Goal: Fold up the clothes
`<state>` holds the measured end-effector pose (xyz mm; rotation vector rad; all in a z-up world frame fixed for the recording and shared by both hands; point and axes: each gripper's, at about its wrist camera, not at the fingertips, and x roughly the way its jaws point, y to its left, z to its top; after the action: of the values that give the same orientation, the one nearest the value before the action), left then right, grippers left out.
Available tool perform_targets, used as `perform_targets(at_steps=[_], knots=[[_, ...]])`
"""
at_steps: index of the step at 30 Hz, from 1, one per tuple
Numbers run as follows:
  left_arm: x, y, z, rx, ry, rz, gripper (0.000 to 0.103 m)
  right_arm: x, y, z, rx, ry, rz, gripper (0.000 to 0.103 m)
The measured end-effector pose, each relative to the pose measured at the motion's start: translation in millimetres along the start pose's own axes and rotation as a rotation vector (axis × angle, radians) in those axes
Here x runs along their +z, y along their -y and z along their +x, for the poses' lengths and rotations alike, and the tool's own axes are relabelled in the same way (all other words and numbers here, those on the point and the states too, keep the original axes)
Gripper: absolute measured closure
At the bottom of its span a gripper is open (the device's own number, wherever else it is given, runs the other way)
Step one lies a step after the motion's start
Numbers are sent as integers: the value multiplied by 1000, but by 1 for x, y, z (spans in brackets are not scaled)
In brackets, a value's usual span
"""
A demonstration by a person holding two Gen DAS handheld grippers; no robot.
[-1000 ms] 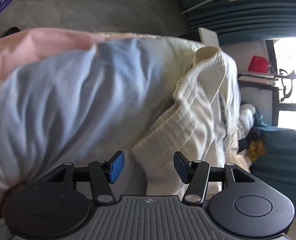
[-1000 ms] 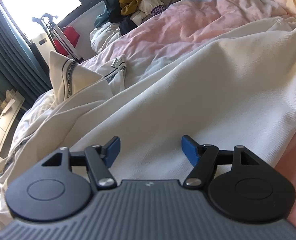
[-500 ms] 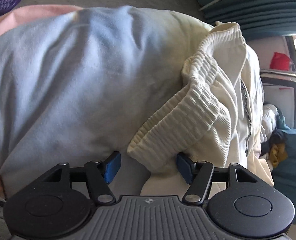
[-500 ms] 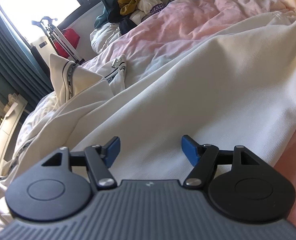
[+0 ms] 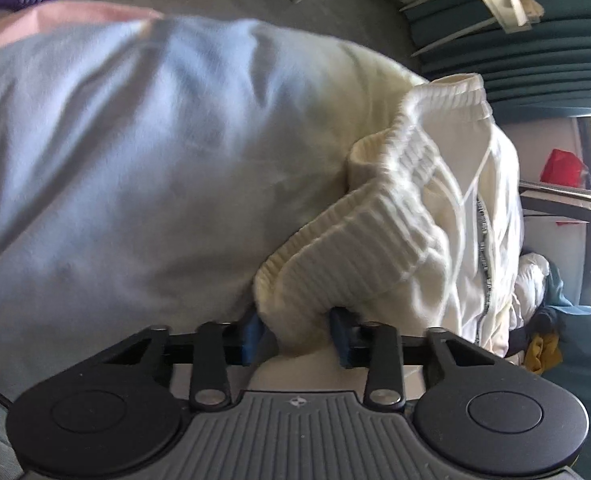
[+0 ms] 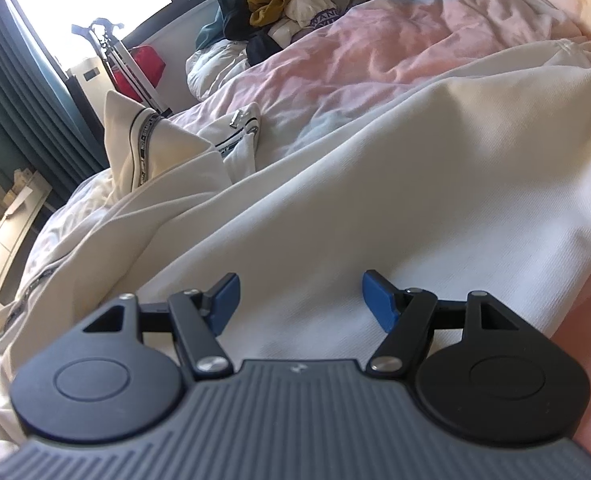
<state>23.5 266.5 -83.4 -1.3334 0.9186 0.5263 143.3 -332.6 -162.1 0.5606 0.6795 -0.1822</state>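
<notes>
The left gripper point(image 5: 295, 338) is closing its blue pads on the ribbed cuff point(image 5: 359, 248) of the cream zip-up jacket point(image 6: 335, 208), which lies across the pink-and-white quilted bed point(image 6: 395, 60). The right gripper point(image 6: 299, 300) hovers above the jacket, jaws apart and empty.

Bedroom, rumpled pink bedding point(image 6: 395, 52), teal curtains point(image 6: 23, 92)

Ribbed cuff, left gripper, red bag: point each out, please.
ribbed cuff point(image 5: 359, 240), left wrist view, on its ribbed knit band
left gripper point(image 5: 295, 332), left wrist view, midway between its closing fingertips
red bag point(image 6: 149, 60), right wrist view, on its front
</notes>
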Motion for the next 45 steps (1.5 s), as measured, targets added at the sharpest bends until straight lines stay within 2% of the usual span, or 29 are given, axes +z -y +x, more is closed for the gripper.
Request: perform_targets(at_steps=[1, 4, 7, 13, 16, 19, 21, 24, 28, 30, 31, 32, 36, 41, 45], knots=[[1, 2, -5, -2, 13, 21, 81, 0, 0, 0, 0, 0, 0, 32], [10, 9, -29, 4, 96, 98, 90, 1, 0, 0, 3, 0, 1, 32], [22, 8, -54, 0, 141, 134, 91, 2, 1, 0, 8, -1, 9, 32], [40, 4, -111, -10, 159, 238, 91, 1, -2, -3, 5, -2, -12, 32], [28, -2, -124, 47, 153, 316, 91, 0, -3, -2, -4, -5, -29, 33], [26, -12, -110, 151, 90, 375, 91, -3, -6, 0, -26, -17, -71, 34], [25, -19, -105, 176, 79, 397, 89, -4, -8, 2, -41, -25, -98, 34], [18, -15, -99, 162, 73, 447, 85, -2, -4, -1, -28, -21, -67, 33], [6, -14, -103, 103, 97, 496, 73, 2, 0, -5, -13, -16, -25, 34], [2, -17, -114, 81, 120, 533, 61, 5, 1, -9, -5, -5, -8, 33], [0, -19, -120, 73, 133, 552, 51, 7, 1, -12, 1, 4, 0, 33], [-4, -19, -126, 71, 157, 575, 48, 9, 2, -16, 7, 19, 6, 33], [-23, -11, -149, 55, 264, 692, 41, 22, 5, -37, 25, 87, 34, 33], [-66, 23, -139, -23, 327, 840, 33, 41, 28, -64, 71, 157, 142, 32], [-116, 57, -101, -94, 244, 941, 32, 47, 48, -73, 57, 178, 203, 32]])
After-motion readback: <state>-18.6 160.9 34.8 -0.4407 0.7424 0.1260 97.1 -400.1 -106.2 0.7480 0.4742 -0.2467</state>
